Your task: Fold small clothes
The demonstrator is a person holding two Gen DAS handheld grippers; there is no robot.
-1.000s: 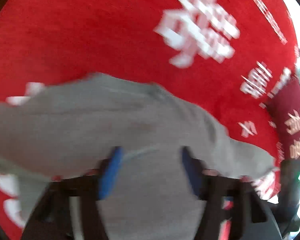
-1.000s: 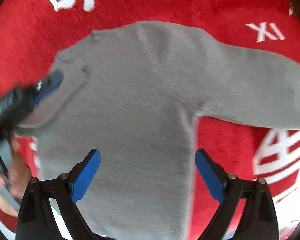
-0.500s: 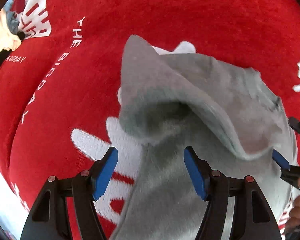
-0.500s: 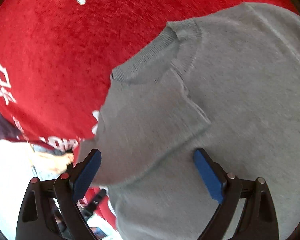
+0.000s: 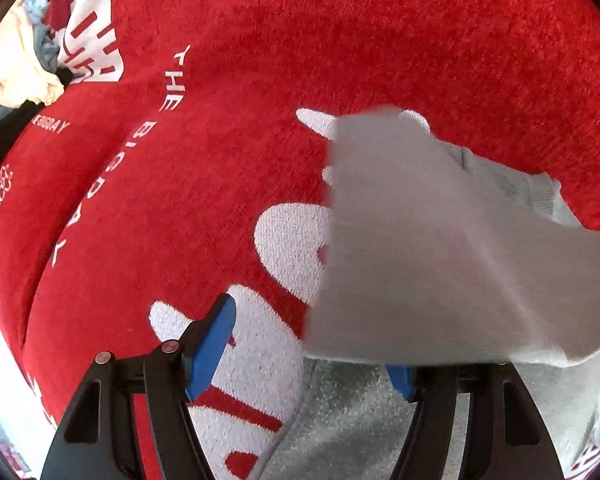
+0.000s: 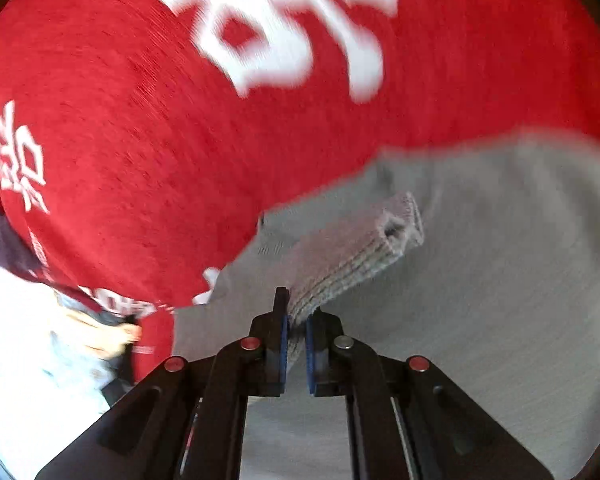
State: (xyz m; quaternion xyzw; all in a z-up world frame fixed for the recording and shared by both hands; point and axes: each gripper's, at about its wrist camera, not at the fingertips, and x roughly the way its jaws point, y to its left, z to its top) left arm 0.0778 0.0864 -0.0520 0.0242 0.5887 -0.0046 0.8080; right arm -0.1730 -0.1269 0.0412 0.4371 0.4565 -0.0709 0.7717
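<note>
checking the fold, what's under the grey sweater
A red blanket with white print lies under the grey sweater. The print runs beneath the sweater, and that part is hidden.

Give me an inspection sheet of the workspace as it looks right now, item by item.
Surface: red cloth with white lettering, covering the work area.
Job's things: grey sweater lying on the cloth; its ribbed cuff lifted.
Clutter: pile of mixed clothes at the far left edge.
Grippers: right gripper shut on the ribbed cuff; left gripper open above the sweater's edge, one finger partly hidden by grey fabric.
Cables: nothing seen.
Surroundings: bright, blurred area beyond the cloth edge; cannot tell what it is.
</note>
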